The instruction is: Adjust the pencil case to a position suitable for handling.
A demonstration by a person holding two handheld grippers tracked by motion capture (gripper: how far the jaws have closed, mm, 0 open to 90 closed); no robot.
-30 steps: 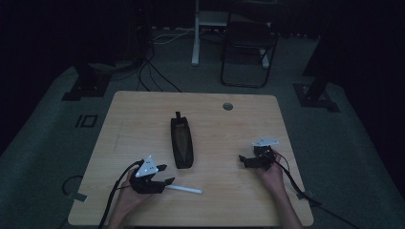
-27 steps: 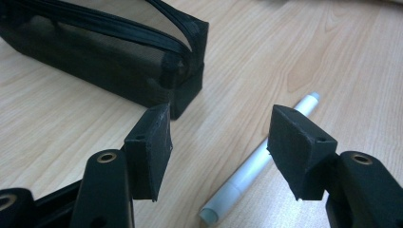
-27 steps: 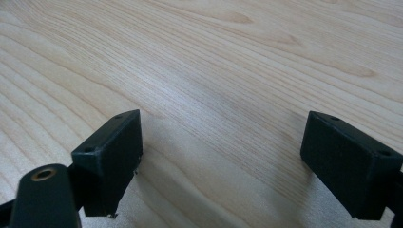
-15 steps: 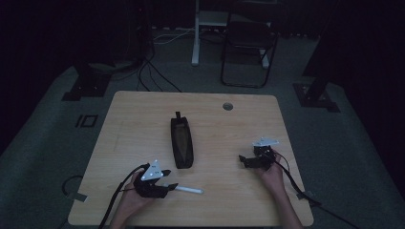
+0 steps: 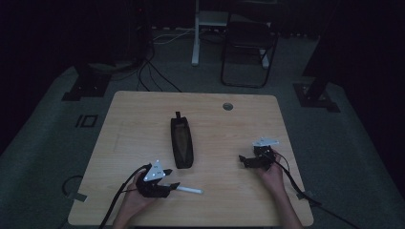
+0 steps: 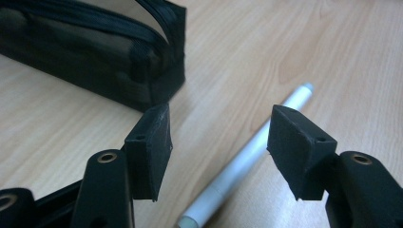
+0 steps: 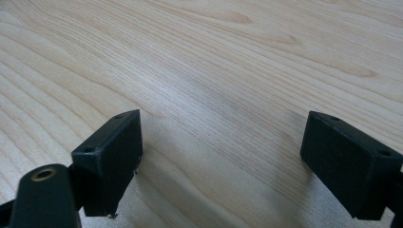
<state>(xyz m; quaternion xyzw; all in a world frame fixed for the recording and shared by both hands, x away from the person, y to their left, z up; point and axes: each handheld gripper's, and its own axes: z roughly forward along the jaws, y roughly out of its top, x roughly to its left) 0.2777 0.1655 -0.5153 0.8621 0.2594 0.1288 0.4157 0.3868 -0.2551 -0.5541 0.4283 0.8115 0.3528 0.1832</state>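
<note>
A white pen [image 5: 190,190] lies on the wooden table [image 5: 143,124] near its front edge. In the left gripper view the pen [image 6: 247,159] runs between the two open jaws of my left gripper [image 6: 218,152], which sits low over it; the pads are apart from the pen. From above, the left gripper [image 5: 171,186] is at the pen's left end. A black zip pouch [image 5: 181,141] lies open in the table's middle, and its near end [image 6: 95,66] is just beyond the left jaw. My right gripper [image 5: 243,161] rests open at the right, with bare wood between its jaws [image 7: 218,156].
A round cable hole [image 5: 228,106] sits at the table's far right. Beyond the table stand a dark chair [image 5: 248,47] and a white stand [image 5: 197,33]. Cables trail from both grippers off the front edge.
My left gripper has slid toward the front and right, closing in on the pen's left end. The right gripper has stayed in place.
</note>
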